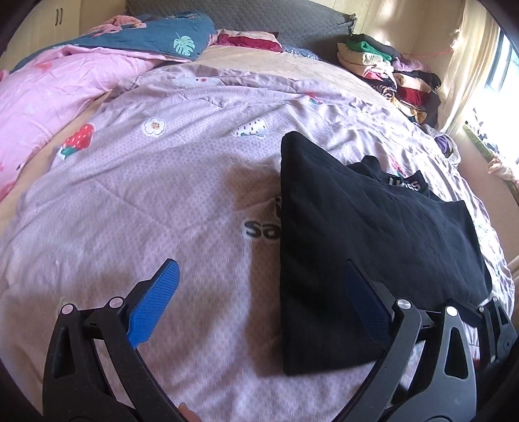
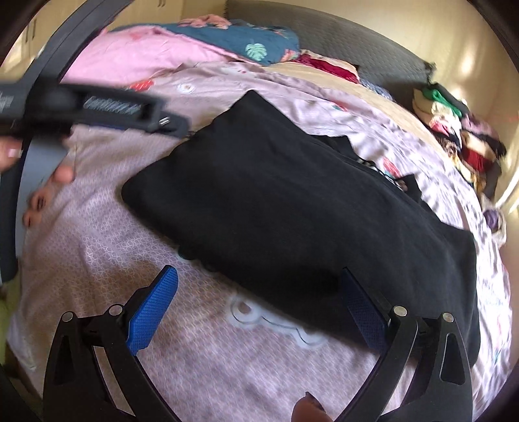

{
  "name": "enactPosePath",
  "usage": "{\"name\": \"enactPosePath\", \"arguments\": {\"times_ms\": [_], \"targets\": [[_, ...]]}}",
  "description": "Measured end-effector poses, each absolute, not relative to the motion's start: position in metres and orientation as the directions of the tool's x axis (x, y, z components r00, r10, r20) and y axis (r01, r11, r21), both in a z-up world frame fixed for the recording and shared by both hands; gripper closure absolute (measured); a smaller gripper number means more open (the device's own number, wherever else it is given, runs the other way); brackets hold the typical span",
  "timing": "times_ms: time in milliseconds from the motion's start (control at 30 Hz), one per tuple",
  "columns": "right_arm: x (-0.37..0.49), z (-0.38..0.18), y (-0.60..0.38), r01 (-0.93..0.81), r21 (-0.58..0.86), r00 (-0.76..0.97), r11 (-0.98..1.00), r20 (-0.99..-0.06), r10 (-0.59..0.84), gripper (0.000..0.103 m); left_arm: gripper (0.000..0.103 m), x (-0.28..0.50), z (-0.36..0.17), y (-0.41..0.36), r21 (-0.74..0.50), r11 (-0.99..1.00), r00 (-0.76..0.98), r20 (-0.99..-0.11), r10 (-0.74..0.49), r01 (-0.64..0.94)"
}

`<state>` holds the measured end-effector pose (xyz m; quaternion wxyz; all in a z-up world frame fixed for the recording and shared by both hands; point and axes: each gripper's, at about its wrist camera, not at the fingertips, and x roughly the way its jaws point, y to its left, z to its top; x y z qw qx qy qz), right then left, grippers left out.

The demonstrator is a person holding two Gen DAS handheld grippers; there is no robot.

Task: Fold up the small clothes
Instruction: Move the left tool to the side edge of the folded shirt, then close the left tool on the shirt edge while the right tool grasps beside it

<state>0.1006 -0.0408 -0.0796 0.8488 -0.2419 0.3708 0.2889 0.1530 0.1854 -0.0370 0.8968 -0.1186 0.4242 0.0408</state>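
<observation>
A folded black garment [image 1: 366, 233] lies on the lilac quilt [image 1: 162, 181]. The left gripper [image 1: 262, 305] and right gripper [image 2: 259, 308] hover at its near edge, jaws spread, holding nothing.

Both tools stand spread wide, the left tool [image 1: 259, 298] and right tool [image 2: 259, 305] gripping nothing.

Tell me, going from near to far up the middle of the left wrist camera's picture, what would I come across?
left gripper, jaws open → black garment → lilac strawberry-print quilt → teal leaf-print blanket → grey quilted headboard
</observation>
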Motion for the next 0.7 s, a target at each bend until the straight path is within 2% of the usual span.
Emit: {"name": "enactPosePath", "arguments": {"times_ms": [200,500,700], "targets": [[0.103,-0.092,-0.017,-0.687,-0.290,0.591,0.667,-0.756,0.280,0.004,0.010,0.179,-0.042,0.190,-0.184,0.969,0.613,-0.789,-0.045,-0.167],[0.122,-0.099,0.003,-0.676,-0.343,0.622,0.652,-0.740,0.255,0.004,0.010,0.210,-0.059,0.196,-0.245,0.955,0.565,-0.817,-0.110,-0.168],[0.136,-0.097,0.004,-0.656,-0.330,0.637,0.678,-0.725,0.264,0.005,0.010,0.221,-0.062,0.193,-0.228,0.960,0.556,-0.825,-0.101,-0.163]]}}
